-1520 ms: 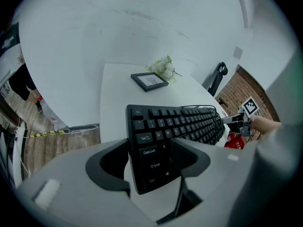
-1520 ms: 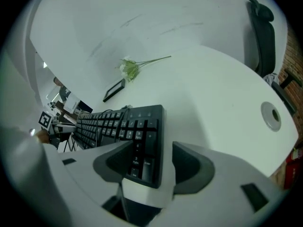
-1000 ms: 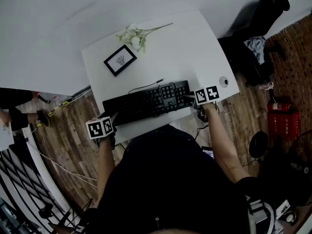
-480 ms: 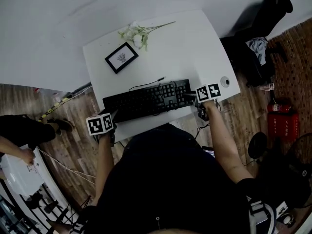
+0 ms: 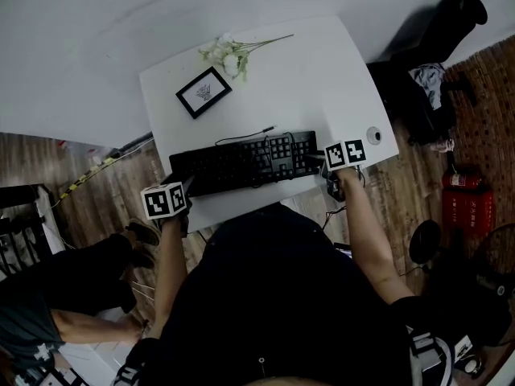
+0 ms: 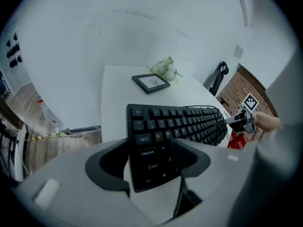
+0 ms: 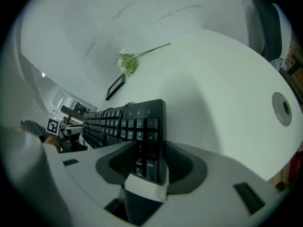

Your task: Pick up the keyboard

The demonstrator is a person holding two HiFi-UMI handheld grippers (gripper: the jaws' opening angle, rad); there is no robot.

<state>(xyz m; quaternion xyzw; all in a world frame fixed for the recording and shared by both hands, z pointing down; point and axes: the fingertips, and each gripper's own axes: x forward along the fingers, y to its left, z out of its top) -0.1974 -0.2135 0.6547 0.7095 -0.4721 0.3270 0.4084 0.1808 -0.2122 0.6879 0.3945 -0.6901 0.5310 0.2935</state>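
Note:
A black keyboard (image 5: 241, 163) lies along the near edge of the white table (image 5: 322, 71). My left gripper (image 5: 187, 185) is at its left end. In the left gripper view the keys by Caps Lock sit between the jaws of this gripper (image 6: 149, 162), which close against the keyboard (image 6: 180, 124). My right gripper (image 5: 315, 161) is at the right end. In the right gripper view the number-pad end of the keyboard (image 7: 123, 122) is clamped between that gripper's (image 7: 149, 162) jaws. Each gripper shows small in the other's view.
A framed picture (image 5: 203, 92) and a spray of white flowers (image 5: 229, 55) lie at the table's back. A round cable hole (image 5: 373, 135) is near the right corner. The keyboard's cable (image 5: 241, 139) trails behind it. A person (image 5: 72, 296) crouches on the floor at left.
Both grippers and the keyboard stay where they were. The person on the floor at the left has moved down into the lower left corner.

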